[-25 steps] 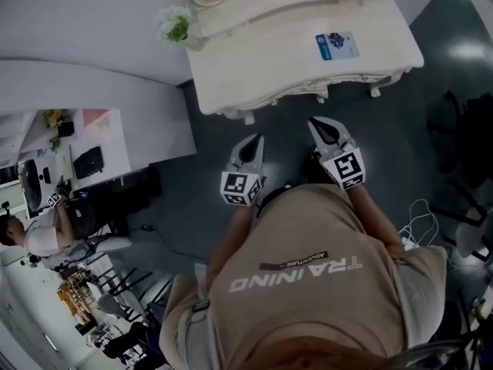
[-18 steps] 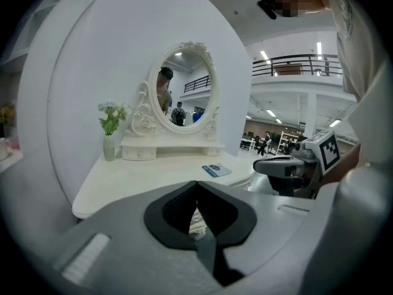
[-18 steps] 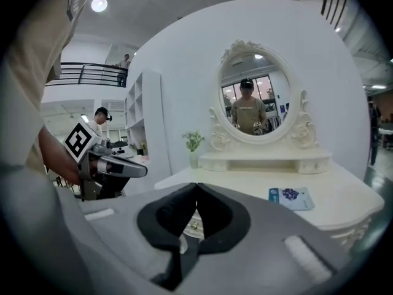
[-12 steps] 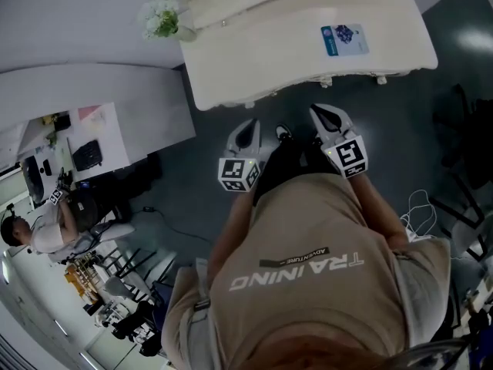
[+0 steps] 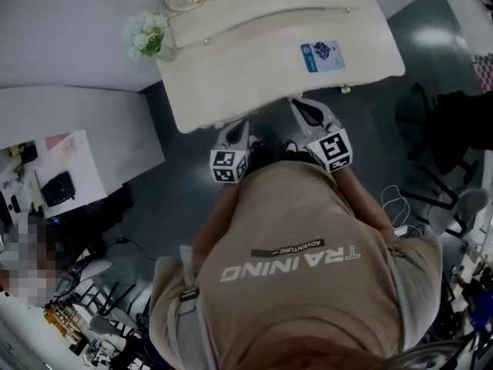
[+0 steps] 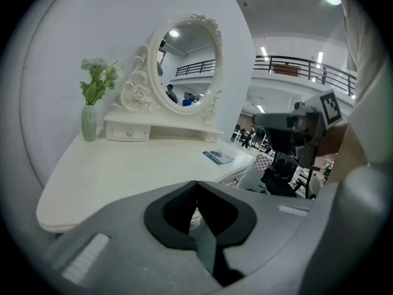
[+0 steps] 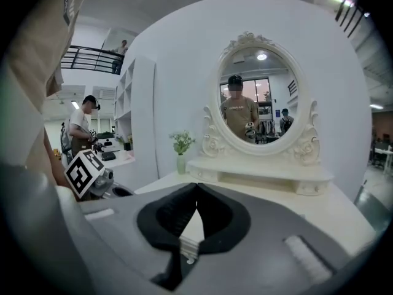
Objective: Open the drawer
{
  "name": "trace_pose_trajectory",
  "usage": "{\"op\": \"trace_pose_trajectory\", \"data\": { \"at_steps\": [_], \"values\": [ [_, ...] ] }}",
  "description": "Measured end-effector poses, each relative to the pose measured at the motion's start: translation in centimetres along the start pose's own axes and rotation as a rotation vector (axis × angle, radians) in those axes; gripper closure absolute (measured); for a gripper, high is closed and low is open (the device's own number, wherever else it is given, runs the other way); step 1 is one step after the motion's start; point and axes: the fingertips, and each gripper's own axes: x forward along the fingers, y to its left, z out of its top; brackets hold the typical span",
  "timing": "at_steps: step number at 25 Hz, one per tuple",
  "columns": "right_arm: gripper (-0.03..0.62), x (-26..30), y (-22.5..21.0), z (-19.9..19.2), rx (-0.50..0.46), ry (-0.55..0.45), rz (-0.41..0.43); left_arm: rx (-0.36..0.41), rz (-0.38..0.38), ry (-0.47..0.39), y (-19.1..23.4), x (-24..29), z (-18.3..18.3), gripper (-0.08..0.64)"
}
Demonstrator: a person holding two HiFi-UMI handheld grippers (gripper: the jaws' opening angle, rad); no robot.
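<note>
Both grippers have closed on the cream-white dressing table (image 5: 254,75) in the last second. A second ago they were held well short of its near edge. Now the left gripper (image 5: 236,129) and the right gripper (image 5: 303,108) have their tips right at that edge, left and right of the person's front. The table has also slid nearer in the head view, so the person appears to have stepped in. The left gripper also seems lower than before, roughly level with the tabletop.

Neither has taken hold of anything. Each gripper's view shows its jaws pressed together with nothing between them.

The drawer itself is not settled. The only drawer front I can make out is a small knobbed one (image 6: 126,133) in the low shelf under the oval carved-frame mirror (image 6: 184,66). It sits at the far side, right of the pale green vase of flowers (image 5: 146,37). Any drawer in the table's front would lie under the near edge, which the head view hides.

This looks like the end of the approach. The jaws will probably need to part before a knob can be taken.
</note>
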Motion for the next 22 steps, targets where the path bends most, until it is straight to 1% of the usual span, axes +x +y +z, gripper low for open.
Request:
{"op": "trace_pose_trajectory", "data": {
  "at_steps": [2, 5, 7, 9, 12, 14, 16, 18, 22],
  "values": [
    [0.589, 1.1, -0.3, 1.0, 0.001, -0.009, -0.03, -0.036, -0.033, 0.028, 0.5, 0.7, -0.9, 0.554],
    [0.589, 2.1, 0.0, 1.2, -0.004, -0.005, -0.045, -0.069, -0.082, 0.109, 0.9, 1.3, -3.3, 0.552],
    [0.589, 2.4, -0.2, 0.6, -0.026, 0.013, -0.04, -0.09, -0.095, 0.172, 1.2, 2.2, -5.0, 0.552],
    [0.589, 2.6, -0.9, 0.0, -0.024, 0.033, -0.035, -0.115, -0.093, 0.21, 1.5, 3.3, -6.3, 0.552],
    [0.589, 2.8, -1.9, -0.7, -0.001, 0.041, -0.025, -0.161, -0.068, 0.233, 2.1, 4.6, -7.4, 0.552],
    [0.589, 3.0, -2.8, -0.7, 0.007, 0.038, -0.006, -0.218, -0.043, 0.248, 2.5, 5.9, -8.2, 0.546],
    [0.589, 3.3, -3.8, -0.6, -0.001, 0.031, 0.02, -0.286, -0.017, 0.264, 2.7, 7.6, -9.2, 0.434],
    [0.589, 3.6, -4.5, -0.6, -0.01, 0.022, 0.054, -0.322, 0.009, 0.286, 2.7, 9.0, -10.2, 0.426],
    [0.589, 3.7, -5.7, -1.2, -0.051, -0.001, 0.13, -0.344, 0.088, 0.344, 3.3, 11.9, -12.4, 0.426]
  ]
}}
